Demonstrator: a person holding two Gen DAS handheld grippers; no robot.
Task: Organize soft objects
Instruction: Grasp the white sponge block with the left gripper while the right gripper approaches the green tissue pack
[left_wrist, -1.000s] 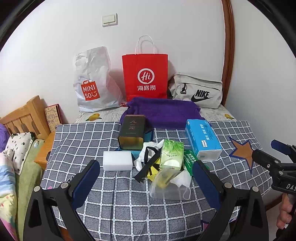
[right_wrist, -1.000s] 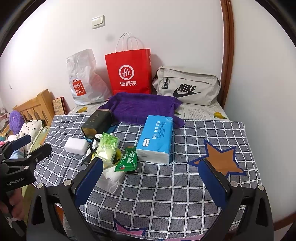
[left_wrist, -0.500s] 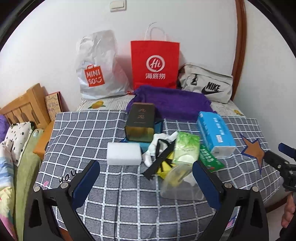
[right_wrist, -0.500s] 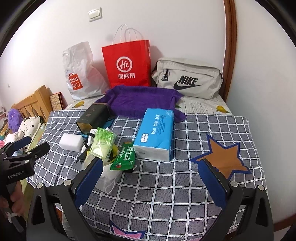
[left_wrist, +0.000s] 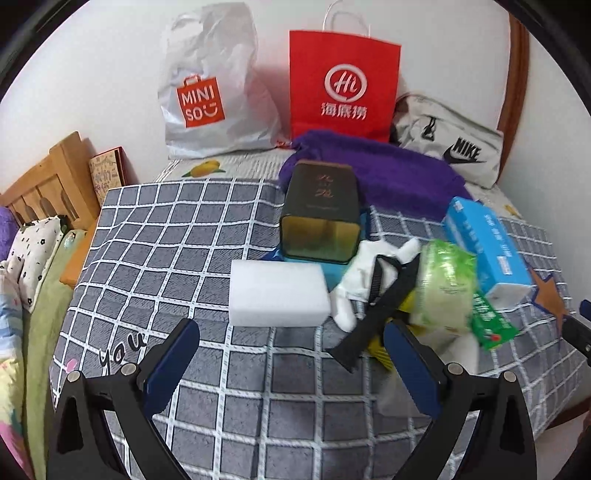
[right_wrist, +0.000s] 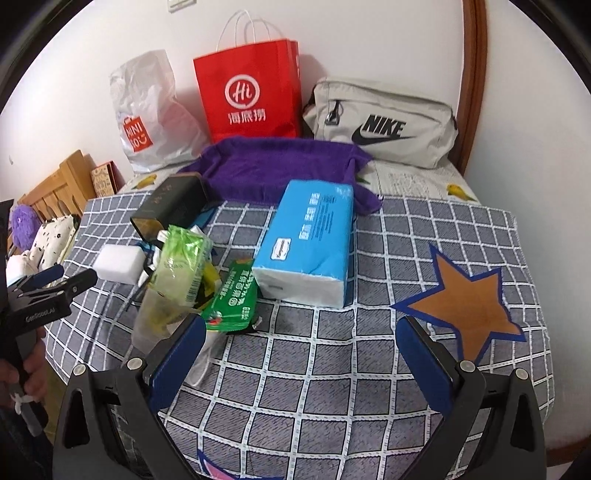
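White rectangular foam sponge block (left_wrist: 279, 291) lying on the grey checked bedspread (left_wrist: 177, 236), just ahead of the left gripper (left_wrist: 291, 354).

The left gripper is hovering with its blue-padded jaws spread wide and holding nothing; the sponge is sitting beyond the fingertips, touching the pale blue flat item under the dark olive rectangular tin (left_wrist: 319, 214) and just beside a crumpled white cloth with a black strap (left_wrist: 376, 284). The right gripper (right_wrist: 301, 347) is likewise gaping empty, nearest the blue plastic-wrapped tissue pack (right_wrist: 310, 240). Likely hazards: the right-hand finger snagging the strap and dragging the green packets (left_wrist: 447, 284), or the jaws closing too hard and the foam squashing and slipping out.
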